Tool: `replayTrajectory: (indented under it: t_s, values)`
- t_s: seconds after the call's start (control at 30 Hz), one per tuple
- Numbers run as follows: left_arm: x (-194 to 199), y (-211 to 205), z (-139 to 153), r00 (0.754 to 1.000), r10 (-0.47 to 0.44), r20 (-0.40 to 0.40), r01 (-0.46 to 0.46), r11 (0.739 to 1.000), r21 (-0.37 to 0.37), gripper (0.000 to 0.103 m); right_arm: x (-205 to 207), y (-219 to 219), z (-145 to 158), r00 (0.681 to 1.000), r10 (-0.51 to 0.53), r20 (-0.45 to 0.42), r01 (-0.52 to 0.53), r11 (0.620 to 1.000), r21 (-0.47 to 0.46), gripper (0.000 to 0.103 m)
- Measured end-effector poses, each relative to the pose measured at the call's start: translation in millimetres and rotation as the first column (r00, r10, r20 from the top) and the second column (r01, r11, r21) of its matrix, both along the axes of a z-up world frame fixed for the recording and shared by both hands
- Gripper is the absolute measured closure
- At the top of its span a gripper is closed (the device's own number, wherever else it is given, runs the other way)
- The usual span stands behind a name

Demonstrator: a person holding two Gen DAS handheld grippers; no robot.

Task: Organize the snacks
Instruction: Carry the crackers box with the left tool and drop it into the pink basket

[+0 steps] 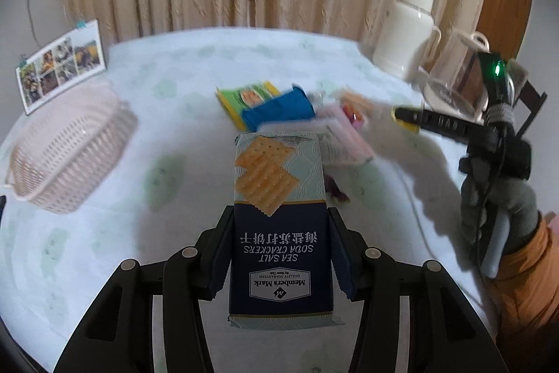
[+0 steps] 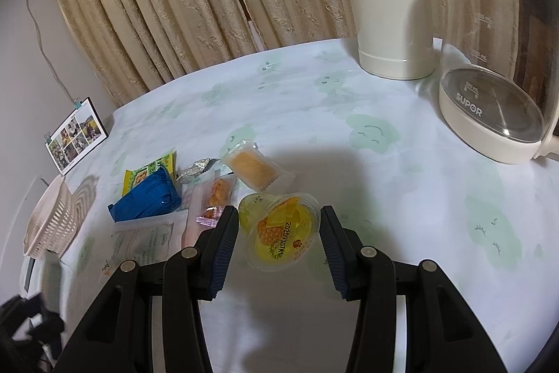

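My left gripper [image 1: 279, 254] is clamped on the long sides of a cracker box [image 1: 279, 226] at the lower centre of its frame, stiff but light card reading "Member's Mark" and "SEA SALT SODA CRACKERS" (upside down to me). My right gripper [image 2: 279, 229] stands wide around a pineapple jelly cup [image 2: 279, 233], slick, squashy, best taken across its rim. The basket [image 1: 66, 149] waits at left.

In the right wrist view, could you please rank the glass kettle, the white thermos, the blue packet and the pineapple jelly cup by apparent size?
1. Clear glass kettle on a white base, though it sits near the camera and is cut off.
2. White thermos jug, similar, also cropped.
3 and 4. Blue snack packet and pineapple jelly cup look alike; unranked.
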State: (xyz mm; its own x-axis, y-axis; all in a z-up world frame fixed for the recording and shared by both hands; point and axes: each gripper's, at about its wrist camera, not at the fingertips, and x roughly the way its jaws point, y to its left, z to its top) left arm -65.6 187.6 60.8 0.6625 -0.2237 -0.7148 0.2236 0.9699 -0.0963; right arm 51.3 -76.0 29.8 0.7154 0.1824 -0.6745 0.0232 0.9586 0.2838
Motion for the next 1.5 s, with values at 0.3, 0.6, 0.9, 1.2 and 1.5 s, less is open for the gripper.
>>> replayTrajectory:
  t_s: [0.3, 0.6, 0.9, 1.2, 1.5]
  values:
    - [6, 41, 18, 0.991, 0.116, 0.059, -0.115, 0.993, -0.021, 0.052, -5, 2, 0, 1.0, -0.007, 0.007, 0.007, 1.0, -0.003, 0.059]
    - [18, 109, 26, 0.938, 0.322, 0.13, -0.322, 0.947, -0.02, 0.052, -24, 13, 7, 0.998, -0.006, 0.06, 0.007, 1.0, -0.02, 0.059]
    - [37, 173, 23, 0.855, 0.483, 0.19, -0.488, 0.873, -0.022, 0.052, -38, 40, 10, 0.997, 0.015, 0.081, -0.011, 0.999, -0.049, 0.058]
    - [63, 214, 8, 0.817, 0.55, 0.173, -0.549, 0.834, -0.06, 0.052, -43, 70, 8, 0.997, 0.045, 0.067, -0.041, 0.998, -0.057, 0.058]
    - [64, 238, 1, 0.796, 0.585, 0.154, -0.565, 0.81, -0.155, 0.032, -38, 110, 18, 0.992, 0.103, 0.072, -0.096, 0.992, -0.083, 0.058]
